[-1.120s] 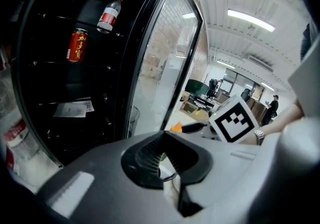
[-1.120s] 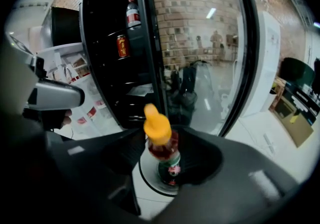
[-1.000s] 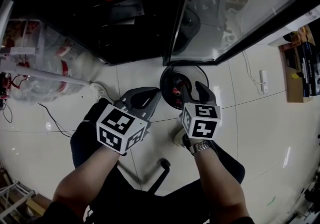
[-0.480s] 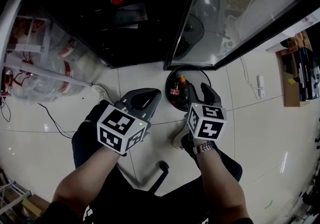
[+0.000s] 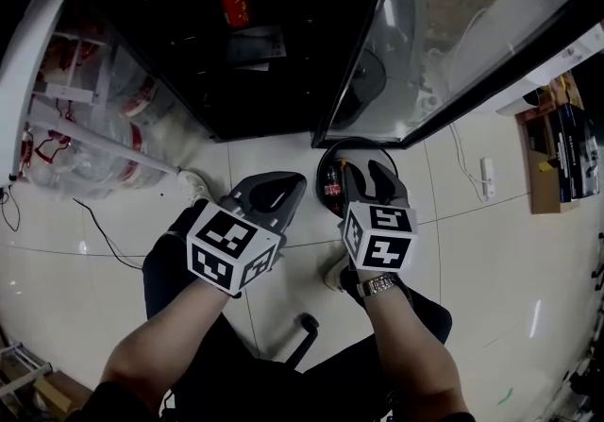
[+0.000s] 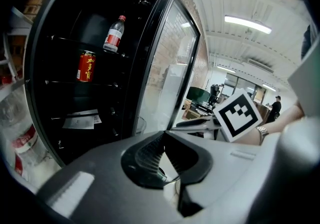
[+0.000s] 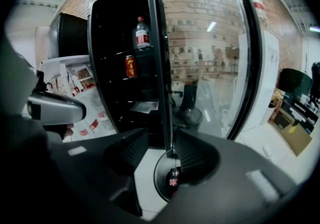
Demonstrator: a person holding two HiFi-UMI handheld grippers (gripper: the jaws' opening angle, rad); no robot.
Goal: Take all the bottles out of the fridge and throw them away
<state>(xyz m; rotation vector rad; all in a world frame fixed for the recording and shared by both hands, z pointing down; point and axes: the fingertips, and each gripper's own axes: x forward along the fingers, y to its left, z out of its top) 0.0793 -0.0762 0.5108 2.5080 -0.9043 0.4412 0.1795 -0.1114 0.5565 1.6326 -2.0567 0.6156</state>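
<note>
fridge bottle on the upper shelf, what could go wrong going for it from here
The bottle stands above the red can; a clumsy reach could knock either off its shelf.
The left gripper has its jaws together, so it may only shove the bottle.
The open glass door stands beside the bin; the right gripper might strike it.

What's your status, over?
Left claw shut, empty; right claw open, empty. One bottle in fridge, bottles in bin. Door open, nothing in the way.
</note>
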